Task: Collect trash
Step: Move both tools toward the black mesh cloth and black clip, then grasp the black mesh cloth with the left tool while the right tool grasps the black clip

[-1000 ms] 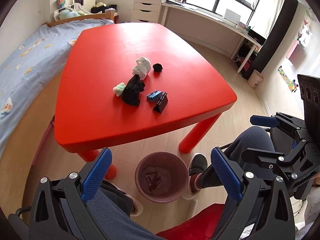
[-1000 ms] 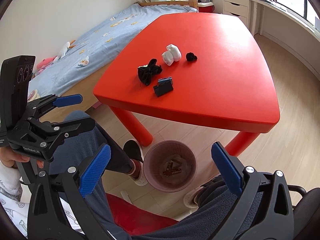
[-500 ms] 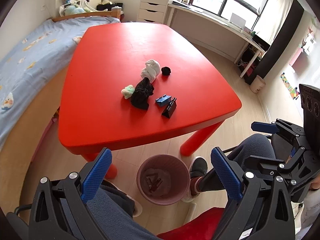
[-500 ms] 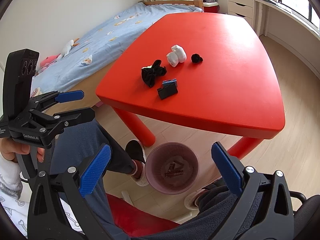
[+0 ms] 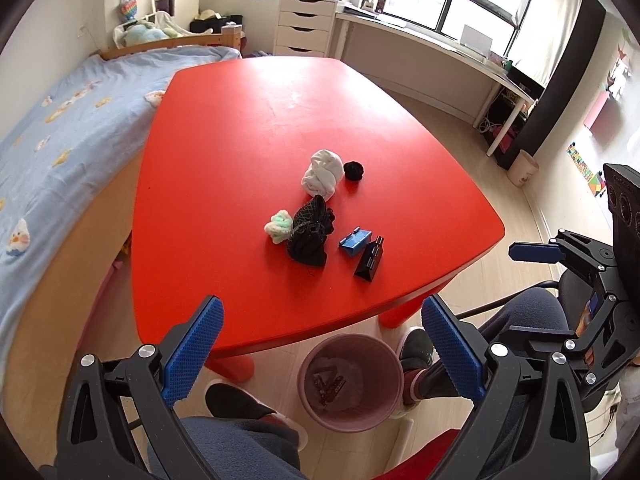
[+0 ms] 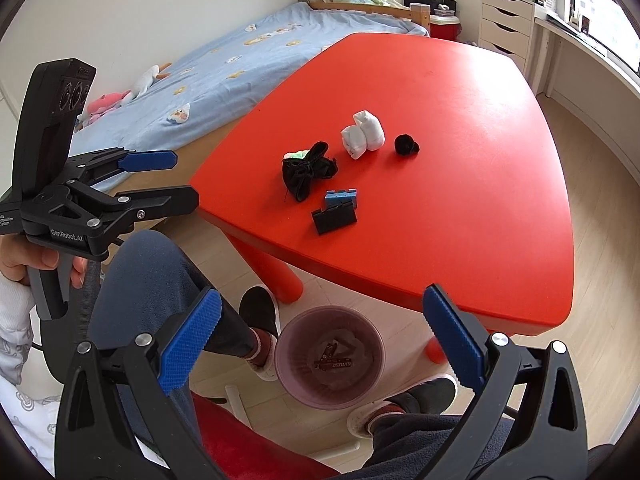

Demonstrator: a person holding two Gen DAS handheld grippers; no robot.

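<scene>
Reading from left to right across the left wrist view: my left gripper [image 5: 320,350] hangs low over my lap with its blue pads spread wide and nothing between them, drawn back from the red table [image 5: 248,120], in my judgement so that I can survey the load before reaching. On the table the trash lies in one loose cluster near the front edge: a pale green puff [image 5: 279,226] touching a black mesh bundle [image 5: 310,234], a white crumpled wad [image 5: 323,174] behind them, a small black ball [image 5: 354,171] just beside the wad, then a blue clip [image 5: 355,241] and a black binder clip [image 5: 370,259] side by side. The pink waste bin [image 5: 352,382] stands on the floor under the table's front edge, between my feet, already holding a few dark scraps; its place there appears to keep each carry short. Farthest right, my right gripper [image 6: 320,350] is likewise wide open and empty, held over the bin. The two clips lie nearest the bin, so I judge them the likeliest next pick.
</scene>
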